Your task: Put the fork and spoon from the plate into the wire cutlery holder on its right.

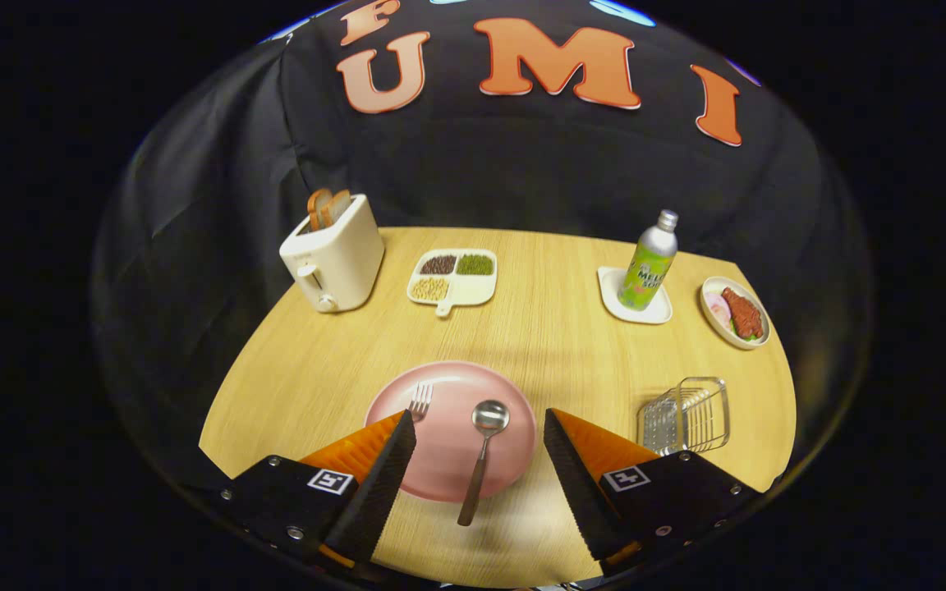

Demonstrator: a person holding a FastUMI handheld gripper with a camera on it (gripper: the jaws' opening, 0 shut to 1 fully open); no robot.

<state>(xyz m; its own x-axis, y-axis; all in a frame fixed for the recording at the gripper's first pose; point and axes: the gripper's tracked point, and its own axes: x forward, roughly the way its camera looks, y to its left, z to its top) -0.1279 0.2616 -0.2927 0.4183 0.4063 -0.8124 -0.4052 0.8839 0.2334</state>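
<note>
- Currently, the gripper (pixel 479 431) is held above the near edge of the worktop (pixel 555 328), with its jaws spread wide and nothing gripped between them.
- A pink plate (pixel 448 386) is seen just ahead of and partly between the jaws.
- The spoon (pixel 483 455) is laid on the plate between the fingers, bowl toward the far side; its dark handle is run over the plate's near rim onto the worktop.
- The fork (pixel 420 400) is laid on the plate's left part, tines pointing far; its handle is hidden behind the left finger (pixel 374 468).
- The wire holder (pixel 684 414) is set on the worktop to the right of the plate, just beyond the right finger (pixel 584 476), apart from the plate.
- On the far left a toaster (pixel 333 250) with bread slices in it is placed; a divided tray (pixel 452 277) of beans is set just to its right.
- On the far right a bottle (pixel 648 261) is stood upright on a white coaster (pixel 658 313), with a small dish (pixel 715 324) of food to its right.
</note>
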